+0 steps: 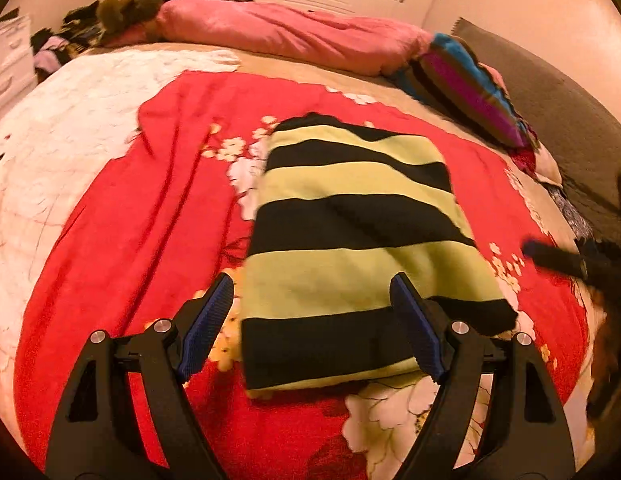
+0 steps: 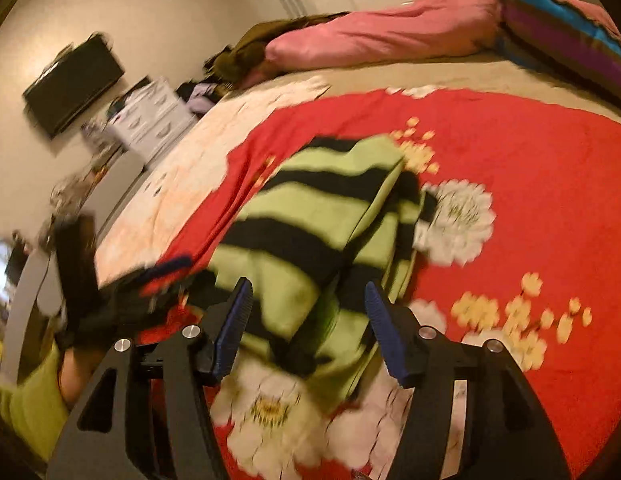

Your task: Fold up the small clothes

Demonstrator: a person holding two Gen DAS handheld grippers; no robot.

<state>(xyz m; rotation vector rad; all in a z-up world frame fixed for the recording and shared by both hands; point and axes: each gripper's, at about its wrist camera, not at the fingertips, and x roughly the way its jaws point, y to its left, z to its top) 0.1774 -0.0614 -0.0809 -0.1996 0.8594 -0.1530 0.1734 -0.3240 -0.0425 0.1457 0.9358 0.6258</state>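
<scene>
Left wrist: folded striped garment (image 1: 350,216) lies mid-bedspread (image 1: 122,220), red cloth all round.

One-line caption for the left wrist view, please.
Open left claw above a folded green-and-black striped sweater on a red floral bedspread.

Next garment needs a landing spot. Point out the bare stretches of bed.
Free: the red floral blanket left of the folded striped garment, out to the white border; also the red stretch between garment and pink duvet. Crowded: the far-left corner's clothes pile and the striped pillow side.
</scene>
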